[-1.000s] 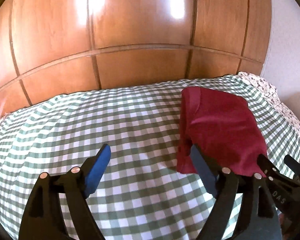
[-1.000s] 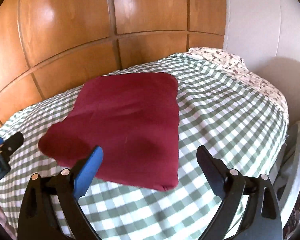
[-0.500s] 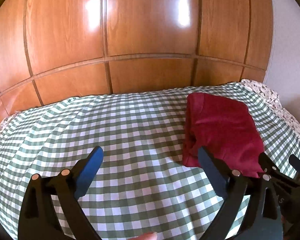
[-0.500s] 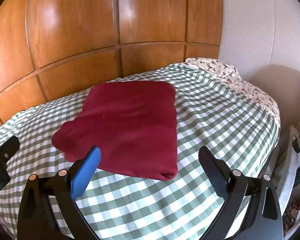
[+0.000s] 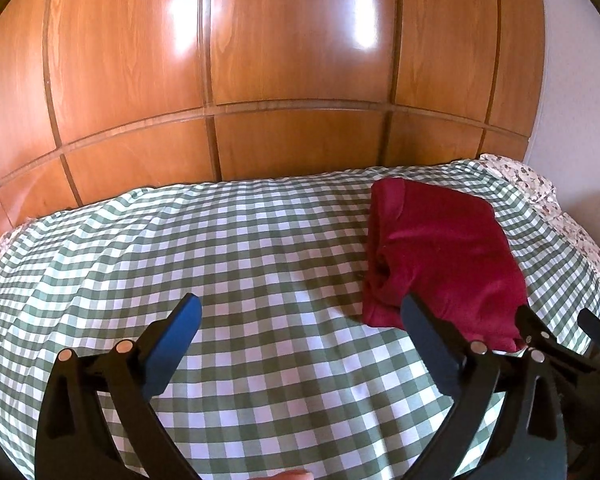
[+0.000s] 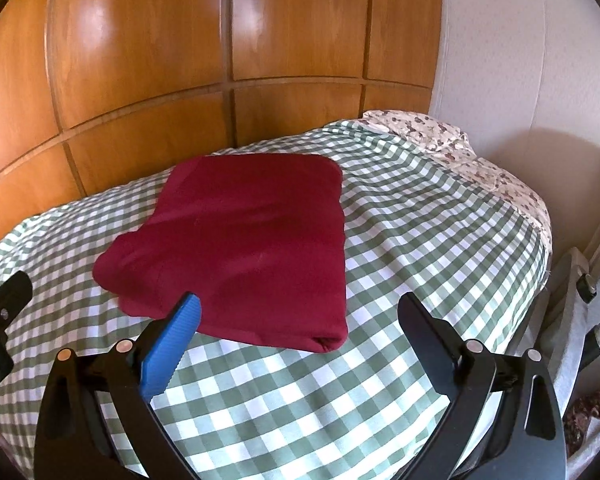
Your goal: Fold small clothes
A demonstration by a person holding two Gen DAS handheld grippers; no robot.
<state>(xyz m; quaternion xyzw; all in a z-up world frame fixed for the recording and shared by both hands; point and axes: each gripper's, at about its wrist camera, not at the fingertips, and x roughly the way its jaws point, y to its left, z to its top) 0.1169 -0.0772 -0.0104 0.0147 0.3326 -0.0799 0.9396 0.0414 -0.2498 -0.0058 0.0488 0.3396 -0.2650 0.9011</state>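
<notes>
**Folded red garment on a checked bed, both claws spread wide and empty**

At the far left, the left claw (image 5: 300, 308) hangs over the green-and-white checked bedcover (image 5: 220, 248). Its jaws have just been opening and now stand spread wide, with only bare cover between its blue-padded fingers (image 5: 176, 340). A fingertip (image 5: 288, 475) of the person shows at the bottom edge of the left wrist view.

Ahead and to the right of that claw lies the folded dark red garment (image 6: 244, 240), flat on the cover. The right claw (image 6: 300, 308) hovers just short of the garment's near edge, jaws spread wide, gripping nothing. A wood-panelled wall (image 6: 140, 60) rises behind the bed. Farthest right, a floral sheet (image 6: 480, 164) shows at the bed's edge, against a white wall (image 6: 520, 60).
</notes>
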